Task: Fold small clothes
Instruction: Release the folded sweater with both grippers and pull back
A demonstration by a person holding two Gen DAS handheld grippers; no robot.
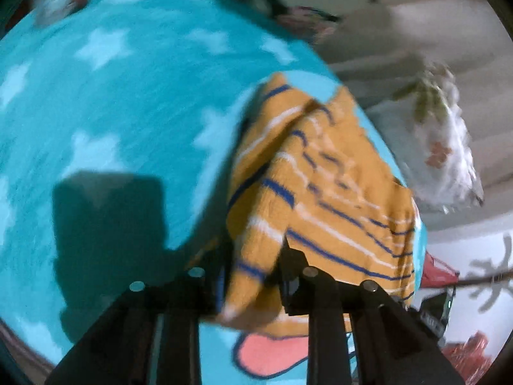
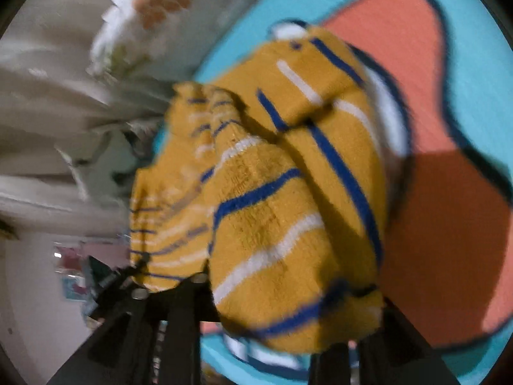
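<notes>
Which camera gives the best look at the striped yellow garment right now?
The right wrist view. The yellow garment fills the middle of the frame there, close enough to show its blue and white stripes and knit texture, though it is blurred. The left wrist view shows it smaller and off to the right, draped over the turquoise star blanket.
</notes>
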